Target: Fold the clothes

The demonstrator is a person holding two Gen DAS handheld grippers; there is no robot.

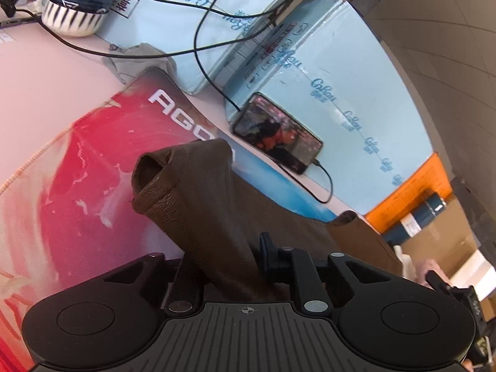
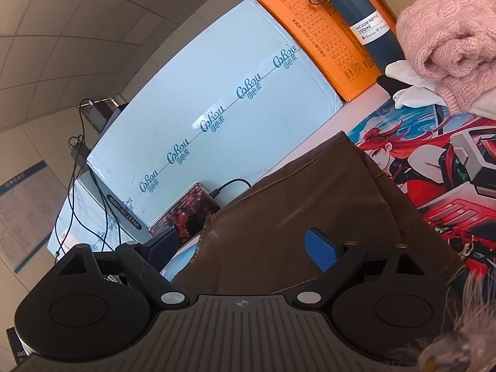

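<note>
Left wrist view shows the left claw (image 1: 228, 263) pinching a bunched fold of the brown leather garment (image 1: 198, 192), lifted above the red mat (image 1: 77, 170) on the bench, with its left finger hidden behind the fold. Right wrist view shows the right claw (image 2: 245, 245) spread wide, the garment (image 2: 310, 201) lying between its fingers. Only this view shows the pink sweater (image 2: 449, 37) far right.

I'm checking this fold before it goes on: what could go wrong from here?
1. The left tool pinches only a bunched edge of the brown garment; it may slip out.
2. The right tool stands open around the cloth, so that side is unheld and could sag unevenly.
3. The phone and its cable lie close behind the garment; swinging cloth could snag them.
</note>
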